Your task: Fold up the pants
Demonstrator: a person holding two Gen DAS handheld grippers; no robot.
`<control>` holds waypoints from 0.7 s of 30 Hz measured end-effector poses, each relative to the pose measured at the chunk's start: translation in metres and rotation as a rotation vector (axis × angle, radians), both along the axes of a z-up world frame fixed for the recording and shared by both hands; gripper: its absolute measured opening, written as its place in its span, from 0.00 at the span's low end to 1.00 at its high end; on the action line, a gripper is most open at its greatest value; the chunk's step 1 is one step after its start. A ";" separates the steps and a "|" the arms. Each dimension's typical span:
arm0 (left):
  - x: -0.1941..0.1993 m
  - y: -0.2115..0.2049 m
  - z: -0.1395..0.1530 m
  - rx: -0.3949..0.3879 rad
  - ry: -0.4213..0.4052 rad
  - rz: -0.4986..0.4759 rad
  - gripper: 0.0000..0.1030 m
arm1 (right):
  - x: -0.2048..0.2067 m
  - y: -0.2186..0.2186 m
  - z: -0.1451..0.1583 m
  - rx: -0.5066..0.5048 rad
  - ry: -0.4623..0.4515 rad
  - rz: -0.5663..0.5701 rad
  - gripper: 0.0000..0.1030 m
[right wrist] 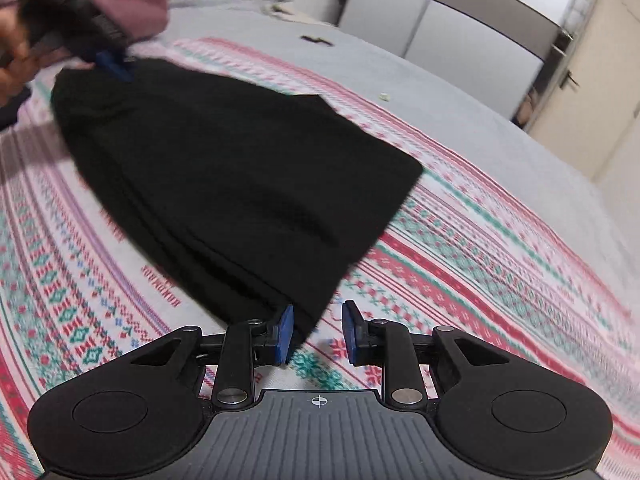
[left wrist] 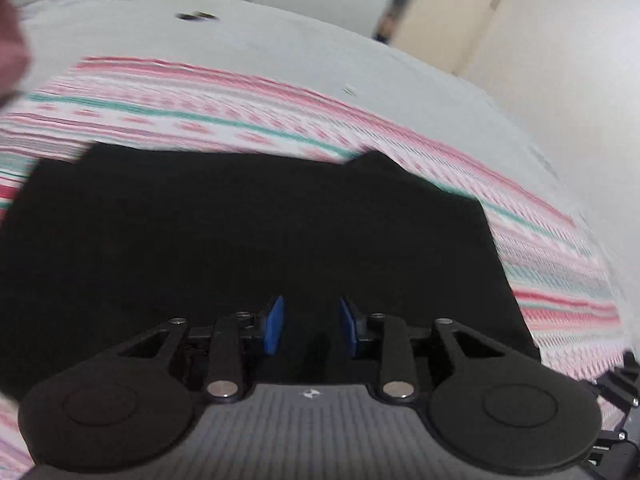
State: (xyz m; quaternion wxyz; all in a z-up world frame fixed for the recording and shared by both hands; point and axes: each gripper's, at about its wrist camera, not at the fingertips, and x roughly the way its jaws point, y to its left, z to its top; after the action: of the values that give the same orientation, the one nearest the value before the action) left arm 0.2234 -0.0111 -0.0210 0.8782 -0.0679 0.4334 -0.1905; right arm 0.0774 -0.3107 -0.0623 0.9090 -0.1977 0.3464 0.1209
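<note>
On the patterned pink, white and teal woven bedspread (right wrist: 460, 240): black soft-fabric pants (right wrist: 224, 176), already doubled into a thick, flat, roughly rectangular bundle. Long axis runs from the near corner at the right gripper (right wrist: 317, 334) diagonally away to the far end, where the left gripper (right wrist: 114, 65) sits. Right gripper: jaws partly apart, corner just beside one blue pad, nothing clamped. Left gripper (left wrist: 310, 326): jaws parted over the cloth, holding nothing. Judged nearer to the near corner: right hand.

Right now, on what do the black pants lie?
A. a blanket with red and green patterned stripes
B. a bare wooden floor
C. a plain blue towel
A: the black pants lie flat on the patterned blanket, whose red and green stripes show around them.
</note>
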 end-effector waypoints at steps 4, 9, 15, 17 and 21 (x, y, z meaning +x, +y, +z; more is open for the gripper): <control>-0.002 -0.022 -0.019 0.110 0.003 -0.041 0.57 | -0.009 0.012 -0.004 -0.064 -0.007 0.042 0.23; 0.000 -0.017 -0.019 0.098 0.023 -0.034 0.56 | -0.005 0.021 -0.020 -0.130 -0.028 0.069 0.19; 0.001 -0.017 -0.019 0.110 0.041 -0.018 0.42 | 0.003 0.021 -0.001 -0.056 0.014 -0.028 0.01; 0.002 -0.015 -0.019 0.103 0.049 -0.014 0.40 | -0.006 0.016 0.010 -0.024 0.022 -0.048 0.00; 0.002 -0.017 -0.020 0.107 0.048 -0.016 0.40 | -0.020 0.014 0.011 -0.017 0.060 -0.082 0.00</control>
State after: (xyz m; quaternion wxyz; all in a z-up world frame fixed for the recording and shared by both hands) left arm 0.2254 -0.0278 -0.0408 0.8685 -0.0220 0.4643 -0.1724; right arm 0.0570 -0.2970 -0.0518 0.9006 -0.1875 0.3825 0.0864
